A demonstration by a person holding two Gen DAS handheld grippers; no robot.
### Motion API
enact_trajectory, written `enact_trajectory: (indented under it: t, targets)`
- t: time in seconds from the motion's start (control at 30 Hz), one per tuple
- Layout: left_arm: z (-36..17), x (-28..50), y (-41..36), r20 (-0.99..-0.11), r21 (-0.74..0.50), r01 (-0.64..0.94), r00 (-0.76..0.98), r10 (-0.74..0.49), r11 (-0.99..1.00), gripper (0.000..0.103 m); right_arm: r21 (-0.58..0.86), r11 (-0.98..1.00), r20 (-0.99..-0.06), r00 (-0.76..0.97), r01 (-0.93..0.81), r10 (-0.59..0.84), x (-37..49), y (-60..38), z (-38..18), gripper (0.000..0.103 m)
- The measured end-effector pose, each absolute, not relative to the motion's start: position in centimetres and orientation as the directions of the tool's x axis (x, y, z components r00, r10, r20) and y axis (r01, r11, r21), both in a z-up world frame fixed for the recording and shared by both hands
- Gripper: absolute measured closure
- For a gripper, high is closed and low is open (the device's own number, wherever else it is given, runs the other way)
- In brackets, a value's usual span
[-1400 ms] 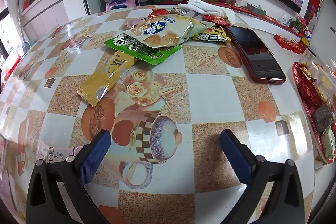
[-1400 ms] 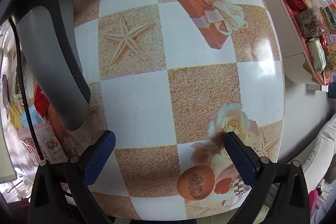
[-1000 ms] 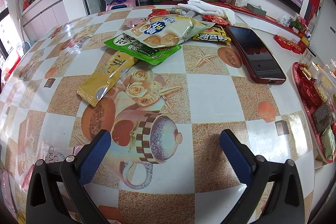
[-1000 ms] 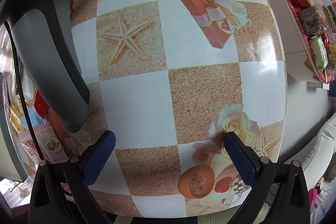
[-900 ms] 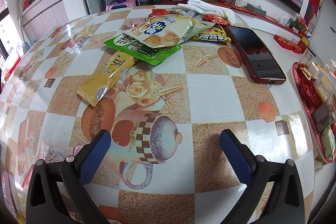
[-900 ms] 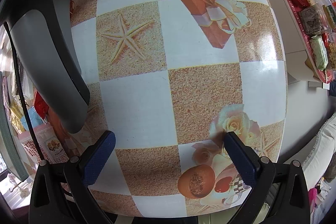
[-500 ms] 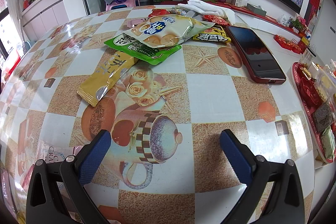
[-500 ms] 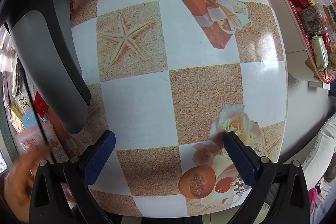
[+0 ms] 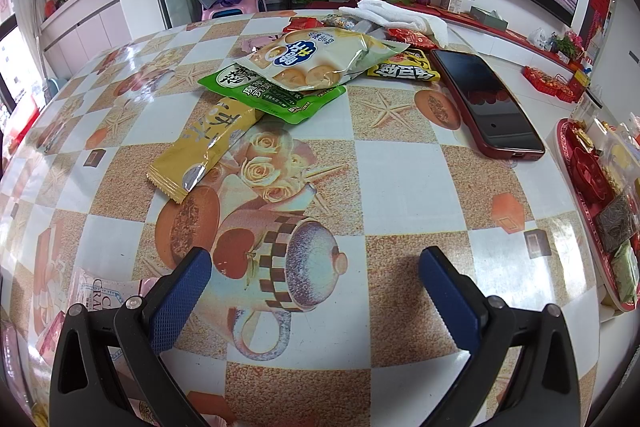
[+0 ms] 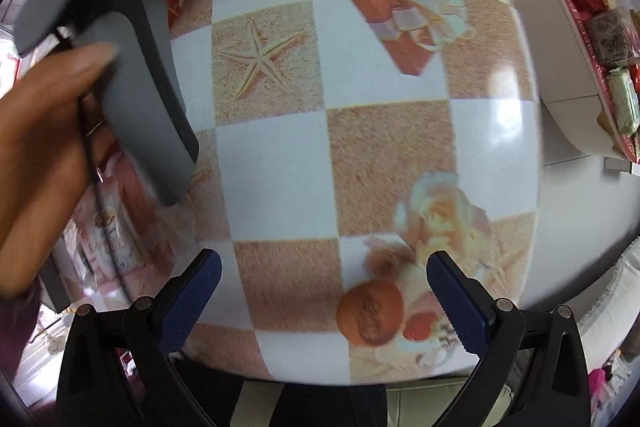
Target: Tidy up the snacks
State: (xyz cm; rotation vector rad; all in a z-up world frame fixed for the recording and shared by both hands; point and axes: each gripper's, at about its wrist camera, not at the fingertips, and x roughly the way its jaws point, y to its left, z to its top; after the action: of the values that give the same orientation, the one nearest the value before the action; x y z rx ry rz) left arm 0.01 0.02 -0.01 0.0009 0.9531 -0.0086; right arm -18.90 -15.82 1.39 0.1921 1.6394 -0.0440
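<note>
In the left wrist view a pile of snack packets lies at the far middle of the patterned table (image 9: 392,163): a cream biscuit bag (image 9: 316,61) on a green packet (image 9: 268,93), a long yellow packet (image 9: 208,145) in front, a yellow packet (image 9: 404,69) to the right. My left gripper (image 9: 314,287) is open and empty, low over the near part of the table, well short of the pile. My right gripper (image 10: 320,291) is open and empty above the table's near edge. No snack lies between either pair of fingers.
A dark red phone (image 9: 486,105) lies right of the pile. A red tray (image 9: 600,227) of wrapped sweets stands at the right, also in the right wrist view (image 10: 600,15). A white towel (image 9: 396,15) lies behind the pile. A hand (image 10: 40,131) reaches the left gripper's grey handle (image 10: 136,95).
The left view is unchanged. In the right wrist view a hand has come in from the left to the grey handle, and the right gripper's view has shifted slightly.
</note>
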Motion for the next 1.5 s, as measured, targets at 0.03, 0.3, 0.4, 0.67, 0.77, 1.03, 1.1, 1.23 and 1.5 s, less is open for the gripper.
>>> enact_trajectory:
  t: [0.03,0.3,0.4,0.67,0.77,1.03,1.1,1.23,1.5]
  targets:
    - [0.0,0.0,0.0,-0.815,-0.002,0.008,0.579,-0.006,1.0,0.0,0.09,0.984,-0.993,-0.064,0.153,0.101,-19.3,-16.2,1.8,0.0]
    - [1.0,1.0,-0.3,-0.929,0.013,0.133,0.368,-0.038,0.991,0.0,0.105,0.97,-0.988,-0.086,0.218,0.127,-21.3,-19.1,3.2,0.0]
    - [3.8,-0.1,0.4,-0.938,-0.004,0.206,0.338,-0.075,0.979,0.0,0.069,0.975,-0.992,-0.089,0.212,0.09,-21.1,-18.9,3.3,0.0]
    - [9.1,-5.6,8.2,-0.963,-0.093,0.245,0.223,-0.149,0.965,0.0,0.1,0.973,-0.99,-0.077,0.206,0.118,-19.3,-15.4,3.3,0.0]
    - [8.9,-7.8,12.5,-0.979,-0.052,0.207,0.185,-0.091,0.977,0.0,0.12,0.971,-0.982,-0.121,0.208,0.148,-19.0,-13.3,2.8,0.0]
    - [4.4,-11.8,23.2,-1.0,0.004,-0.004,0.012,0.004,1.0,0.0,0.118,0.98,-0.968,-0.203,0.158,0.149,-18.3,-9.2,2.2,0.0]
    - [3.2,-12.1,24.2,-1.0,0.014,-0.036,-0.005,0.013,0.999,0.0,0.109,0.984,-0.97,-0.201,0.144,0.137,-17.9,-8.0,2.0,0.0]
    - [1.1,-11.9,25.8,-0.999,-0.018,-0.124,-0.027,-0.022,0.992,0.0,0.091,0.989,-0.969,-0.221,0.114,0.114,-17.3,-6.7,2.6,0.0]
    - [-1.1,-10.5,27.6,-1.0,-0.011,-0.183,-0.009,-0.013,0.983,0.0,0.067,0.995,-0.977,-0.196,0.07,0.079,-17.1,-5.1,2.9,0.0]
